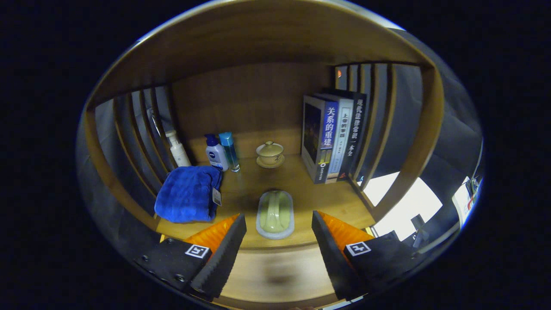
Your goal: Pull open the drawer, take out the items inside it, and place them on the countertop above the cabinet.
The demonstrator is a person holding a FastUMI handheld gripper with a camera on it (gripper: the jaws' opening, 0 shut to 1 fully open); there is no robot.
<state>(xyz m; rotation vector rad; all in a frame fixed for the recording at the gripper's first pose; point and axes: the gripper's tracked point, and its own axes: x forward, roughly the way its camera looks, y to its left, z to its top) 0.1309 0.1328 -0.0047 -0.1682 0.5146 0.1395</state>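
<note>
Gripper view, looking into a wooden cabinet alcove w/ slatted sides; the countertop (301, 189) spans the frame, its near edge just beyond the fingertips, w/ a lower wooden surface nearer still, prob. the drawer front or top, though which cannot be told. Largest item: a row of three upright books (331, 137) far right, against the slats. Next, a folded blue towel (187, 193) at near left, tag hanging off its right side. Centre, just ahead of and between the fingers, lies a pale green oblong dish (275, 214) w/ a raised handle-like ridge along its top, resting on the countertop close to the near edge; this is judged to be a task item already set down. Far centre: a small lidded cup on a saucer (270, 154); far left, a white-and-blue pump bottle (216, 153), a slim teal bottle (229, 150) touching beside it, and a white pump bottle (177, 148) by the left slats. Gripper (279, 234) stands wide open, fingers well apart, holding nothing. Handling, as judged: the dish looks glazed ceramic, so stiff, smooth, fairly heavy for its size, breakable; best taken across the narrow ridge or short sides, w/ moderate squeeze.
</note>
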